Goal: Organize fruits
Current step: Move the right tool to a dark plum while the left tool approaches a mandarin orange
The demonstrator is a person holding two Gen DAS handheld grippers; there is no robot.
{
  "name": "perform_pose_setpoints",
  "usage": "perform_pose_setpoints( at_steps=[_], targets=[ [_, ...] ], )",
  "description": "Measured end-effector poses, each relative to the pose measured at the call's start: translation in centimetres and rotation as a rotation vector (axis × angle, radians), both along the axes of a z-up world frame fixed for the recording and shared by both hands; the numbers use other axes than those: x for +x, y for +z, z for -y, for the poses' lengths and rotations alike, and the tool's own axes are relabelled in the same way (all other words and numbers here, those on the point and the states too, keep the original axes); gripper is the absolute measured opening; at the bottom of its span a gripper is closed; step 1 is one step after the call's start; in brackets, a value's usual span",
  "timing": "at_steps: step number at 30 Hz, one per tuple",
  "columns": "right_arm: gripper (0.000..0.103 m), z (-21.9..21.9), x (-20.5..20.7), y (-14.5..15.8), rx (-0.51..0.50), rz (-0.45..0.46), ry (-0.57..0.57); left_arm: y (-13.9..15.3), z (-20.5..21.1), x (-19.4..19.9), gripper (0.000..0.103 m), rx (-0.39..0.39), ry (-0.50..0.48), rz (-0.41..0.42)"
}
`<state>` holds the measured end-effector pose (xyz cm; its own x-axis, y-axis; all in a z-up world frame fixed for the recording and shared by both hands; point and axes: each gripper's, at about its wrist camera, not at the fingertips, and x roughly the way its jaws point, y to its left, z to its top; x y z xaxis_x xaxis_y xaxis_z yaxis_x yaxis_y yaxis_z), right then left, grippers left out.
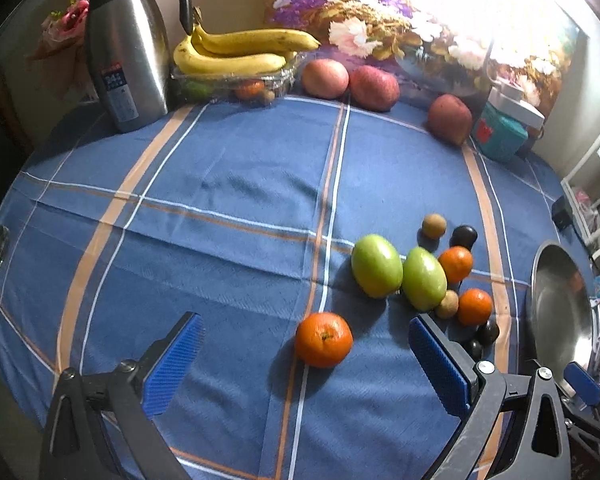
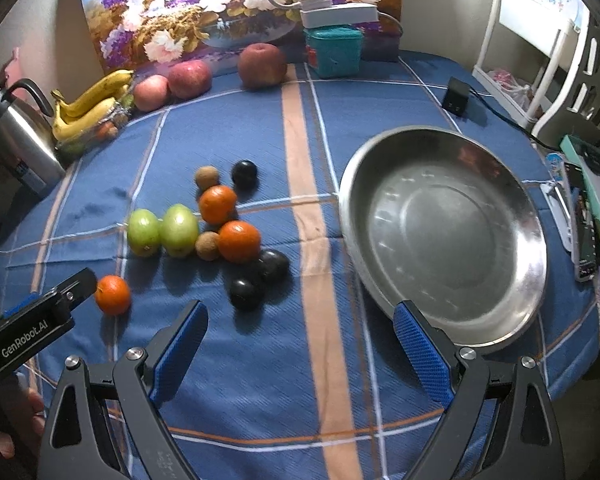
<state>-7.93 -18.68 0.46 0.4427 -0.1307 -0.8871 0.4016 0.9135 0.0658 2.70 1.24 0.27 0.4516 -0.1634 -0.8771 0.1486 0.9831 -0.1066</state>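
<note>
lying just ahead of the left gripper [image 1: 306, 364], the lone orange [image 1: 323, 339] sits between its two blue pads [image 1: 176, 364], a little toward the right-hand pad, at about 12 o'clock from the gripper's mouth in the left wrist view. both fingers stand wide apart with nothing in them, so this gripper is released and empty. the orange is round, with no long axis to line up on; its stem dimple faces up and toward the camera.

from the right wrist view the same orange [image 2: 113, 295] lies at about 10 o'clock, well off to the side, with the left gripper's tip touching or almost touching it; i cannot tell which. the right gripper [image 2: 300, 344] is also spread wide and holds nothing. its mouth points at bare cloth [image 2: 260, 380], with the steel bowl [image 2: 444, 240] at about 1 o'clock, its rim just beside the right-hand pad.

so the left gripper is clearly the nearer one to the orange, and the bowl lies on the far side of it, at about 3 o'clock in the left view. the rest of the loose fruit, two green fruits [image 1: 398, 270], two more oranges, small brown and dark ones, clusters at about 1 o'clock from the left gripper, between the orange and the bowl. my judgement: a short straight advance and a squeeze would take the orange, then a carry rightward over the cluster.
</note>
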Motion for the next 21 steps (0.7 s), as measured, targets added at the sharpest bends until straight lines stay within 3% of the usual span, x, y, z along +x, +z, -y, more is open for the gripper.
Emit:
perform_pose_setpoints(
  at_steps=[6,21],
  targets=[
    [0.094,-0.4,1.5,-0.2,0.025,0.005,0.018,-0.6,0.5,0.5,0.103,-0.002,-0.043,-0.037],
    [0.094,-1.2,3.6,-1.3,0.056,0.021,0.063,-2.7,0.9,2.0,0.102,0.021,-0.039,-0.088]
  ],
)
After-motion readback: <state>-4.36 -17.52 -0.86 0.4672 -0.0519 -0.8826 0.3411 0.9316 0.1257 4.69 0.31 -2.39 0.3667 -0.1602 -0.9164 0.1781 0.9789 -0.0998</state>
